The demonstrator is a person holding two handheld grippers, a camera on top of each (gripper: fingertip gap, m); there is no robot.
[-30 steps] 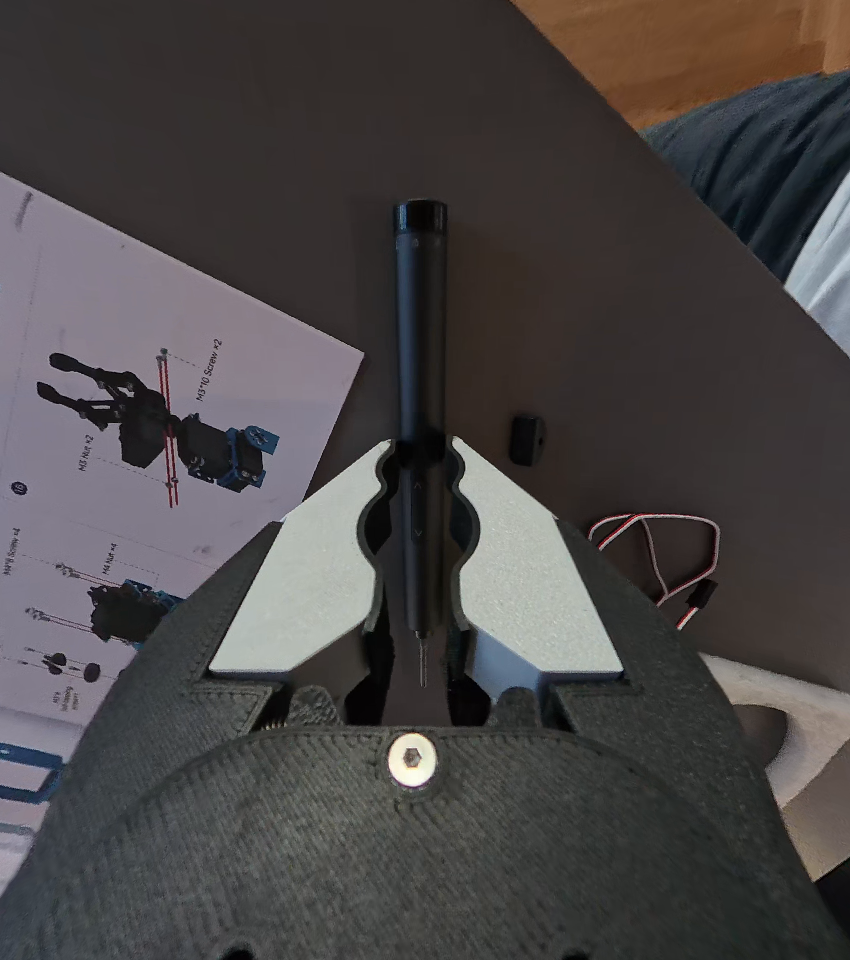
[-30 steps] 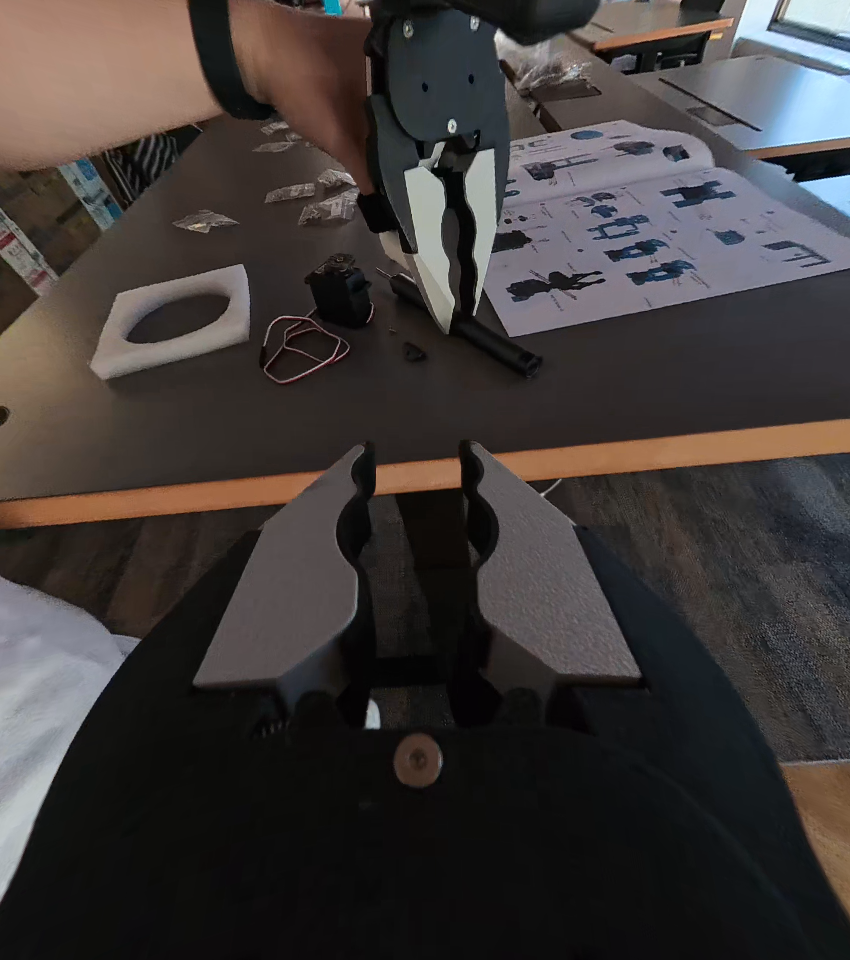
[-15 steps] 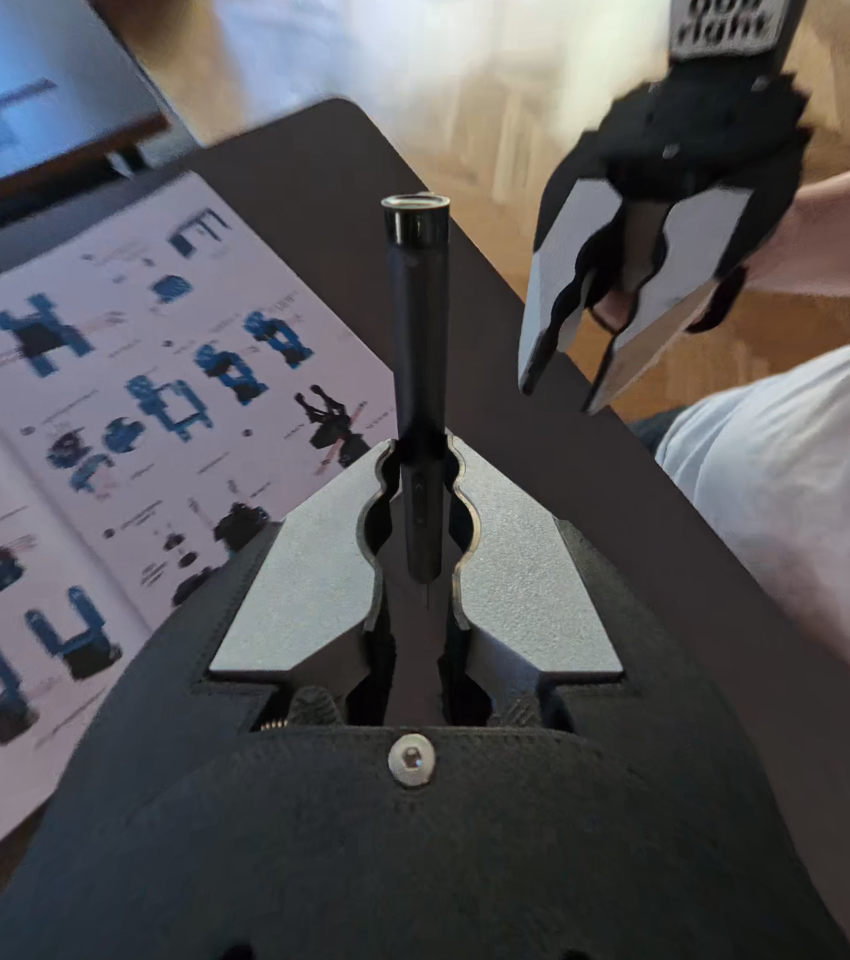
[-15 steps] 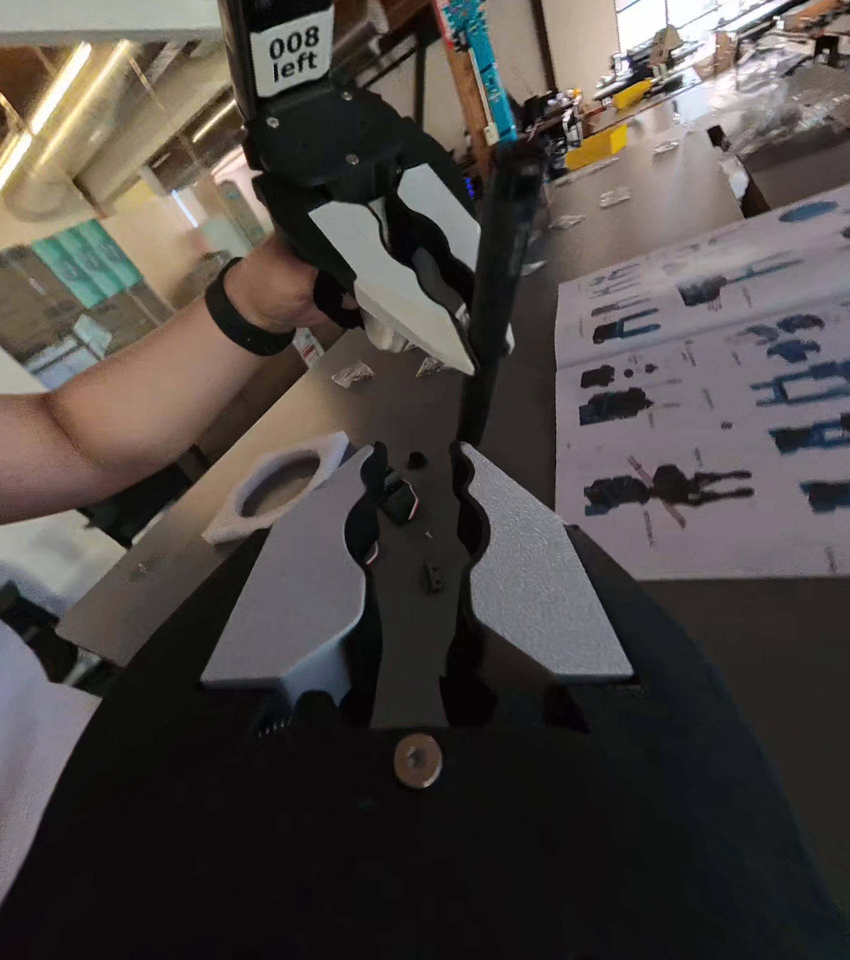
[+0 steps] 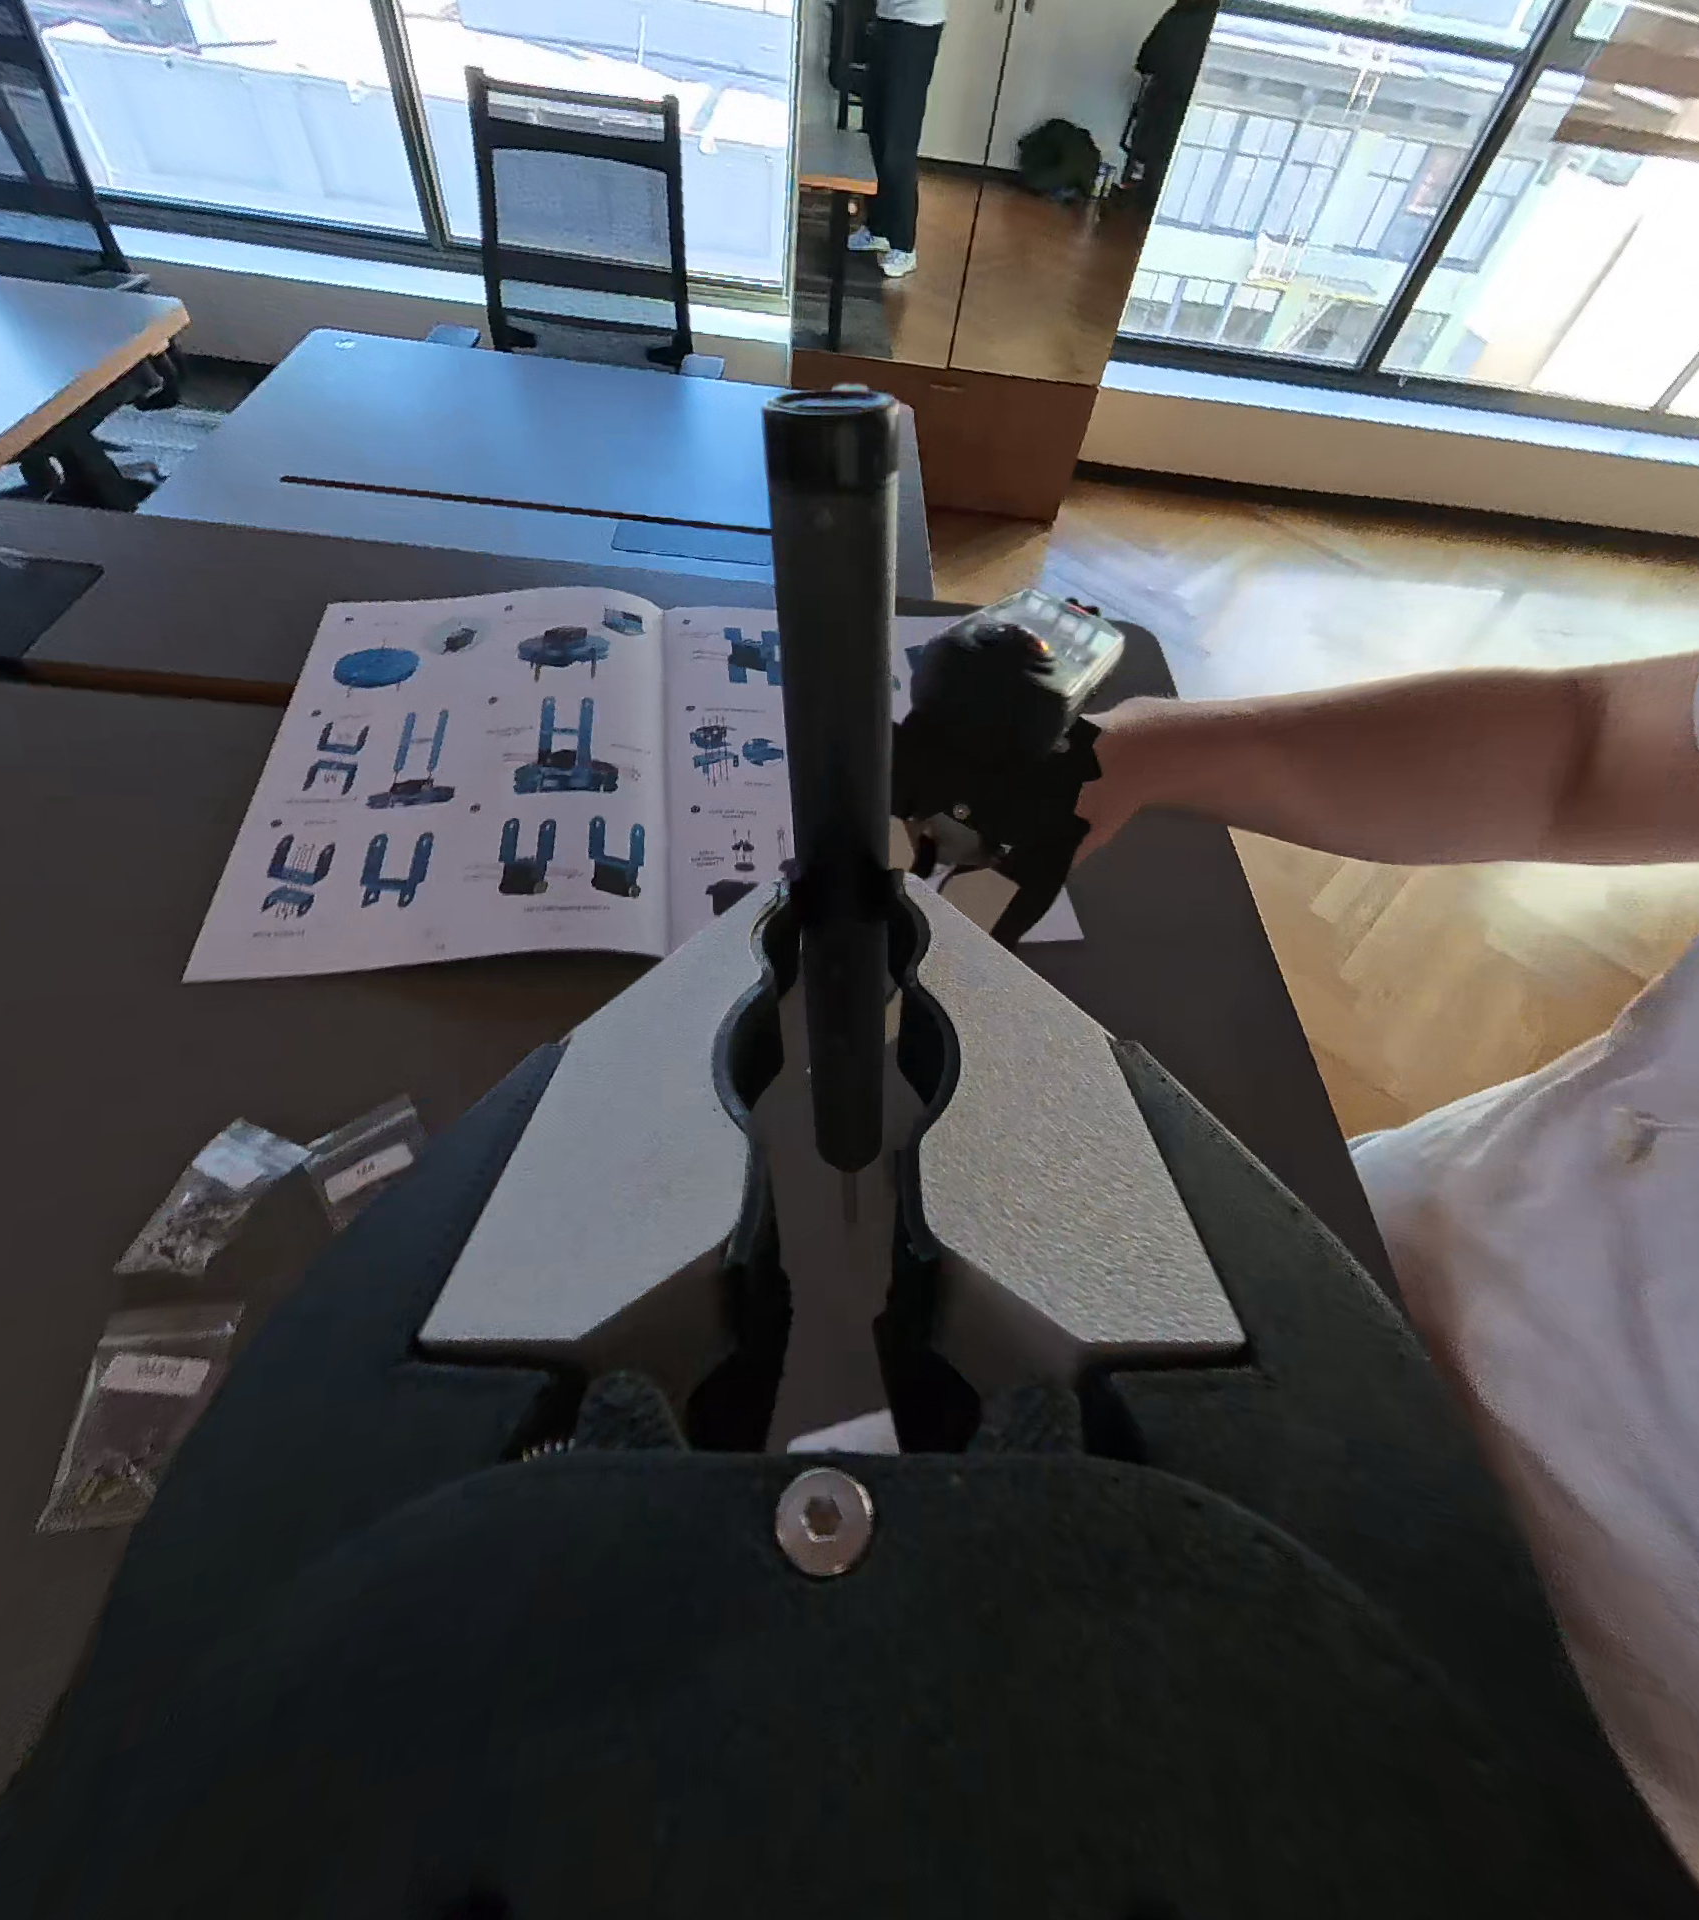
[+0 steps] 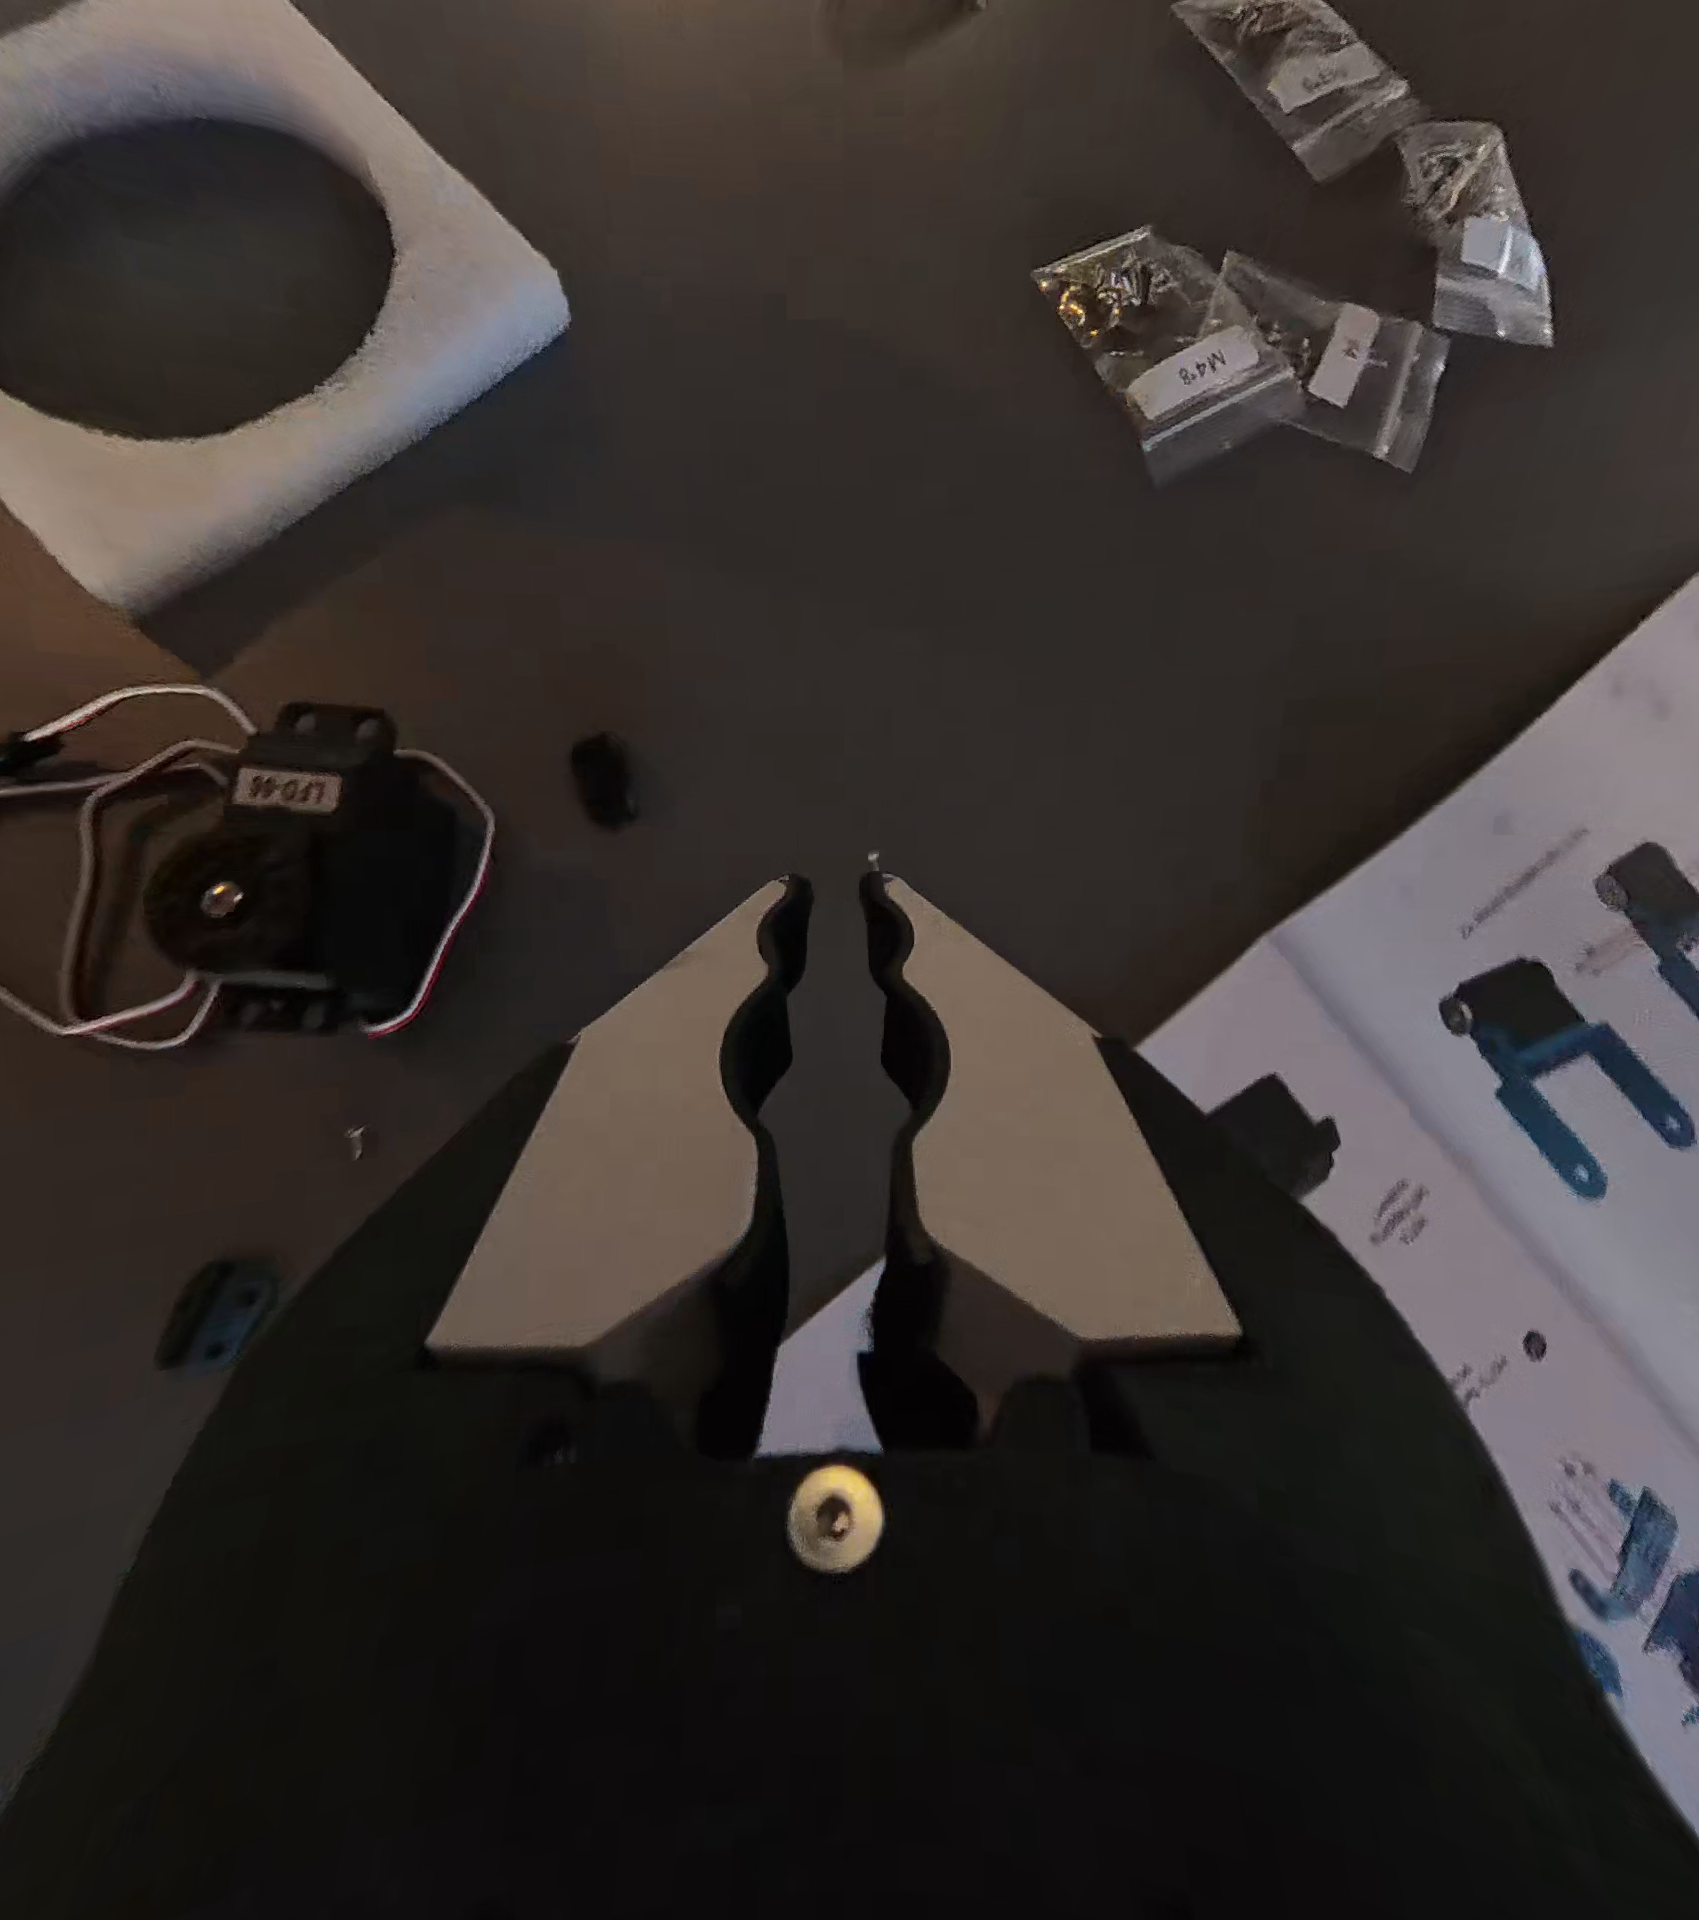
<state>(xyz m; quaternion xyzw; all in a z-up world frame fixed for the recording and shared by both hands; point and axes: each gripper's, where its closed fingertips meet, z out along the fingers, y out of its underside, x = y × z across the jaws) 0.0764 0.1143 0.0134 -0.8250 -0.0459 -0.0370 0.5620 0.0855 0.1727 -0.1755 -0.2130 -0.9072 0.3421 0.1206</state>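
Observation:
My left gripper (image 5: 840,896) is shut on a black pen-shaped screwdriver (image 5: 832,717). It holds the tool above the dark table (image 5: 45,935), butt end away from me and the thin bit back between the fingers. My right gripper (image 6: 834,883) points straight down at the table, empty, its jaws only a narrow gap apart. A tiny screw (image 6: 873,858) lies just beyond its right fingertip. A small black part (image 6: 604,764) and a black servo (image 6: 305,904) with looped wires lie to its left. The right gripper also shows in the left wrist view (image 5: 1001,748), at the table's right side.
An open instruction booklet (image 5: 471,779) lies on the table and shows in the right wrist view too (image 6: 1603,1143). White foam with a round hole (image 6: 471,312) sits far left. Several small screw bags (image 6: 1292,312), another loose screw (image 6: 357,1141) and a black bracket (image 6: 216,1311) lie around.
My left gripper lifted the screwdriver off the table and swung it up to near level. My right gripper moved in over the table, tipped downward, and its jaws narrowed.

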